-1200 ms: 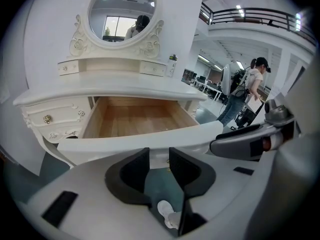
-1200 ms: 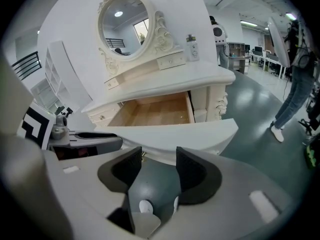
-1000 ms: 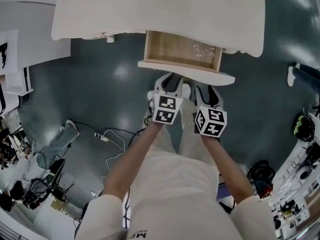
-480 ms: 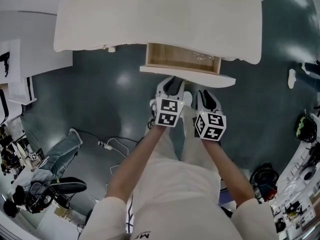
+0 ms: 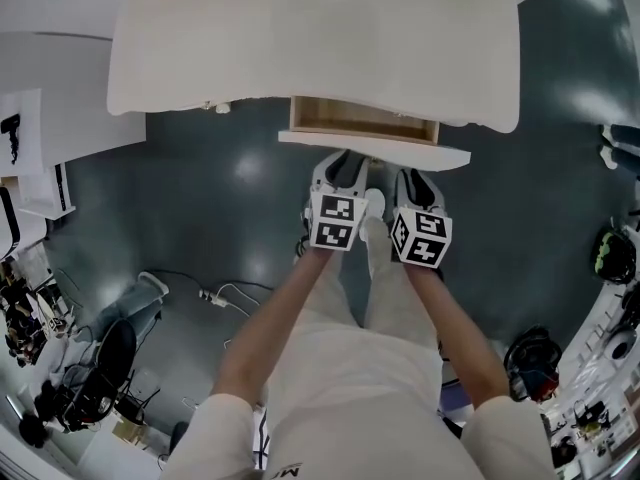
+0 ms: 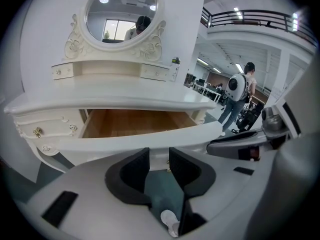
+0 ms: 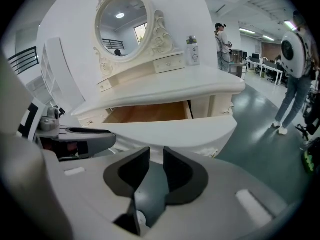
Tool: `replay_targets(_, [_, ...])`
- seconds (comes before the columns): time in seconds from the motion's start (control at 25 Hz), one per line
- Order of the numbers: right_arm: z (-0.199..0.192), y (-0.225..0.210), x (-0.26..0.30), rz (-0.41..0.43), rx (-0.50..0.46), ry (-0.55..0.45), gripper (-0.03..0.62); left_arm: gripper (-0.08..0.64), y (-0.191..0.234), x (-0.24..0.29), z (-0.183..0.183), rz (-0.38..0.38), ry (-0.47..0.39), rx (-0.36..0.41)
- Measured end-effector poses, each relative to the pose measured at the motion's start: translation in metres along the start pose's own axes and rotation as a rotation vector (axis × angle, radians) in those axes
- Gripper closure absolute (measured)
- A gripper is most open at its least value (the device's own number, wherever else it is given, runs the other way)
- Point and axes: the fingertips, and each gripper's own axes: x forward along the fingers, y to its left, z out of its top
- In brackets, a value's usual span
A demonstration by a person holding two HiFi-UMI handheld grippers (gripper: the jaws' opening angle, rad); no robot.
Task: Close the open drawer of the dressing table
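Drawer (image 6: 150,140) has slid further in, part still protruding; right gripper (image 7: 156,156) jaws have just been closing, narrow gap, nothing between. Left gripper (image 6: 159,156) jaws slightly apart, empty. Drawer front sits just beyond both tips; advisable: push evenly, squarely toward dressing table (image 6: 110,96)

Cream-white dressing table (image 5: 300,48), pale wood inside its drawer (image 5: 365,120), glossy dark teal floor (image 5: 200,168).

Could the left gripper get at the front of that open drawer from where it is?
Most likely yes. The left gripper sits right in front of the drawer front, its jaws apart and empty, and nothing stands between gripper and drawer. Whether it touches the panel, I cannot tell.
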Motion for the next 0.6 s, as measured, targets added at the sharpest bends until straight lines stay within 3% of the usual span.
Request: replay_targets(0.6, [0.016,-0.012,0.002,0.003,-0.008,-0.024,0.508,0.451,0.0,0.014,0.009,0.01,0.007,-0.002])
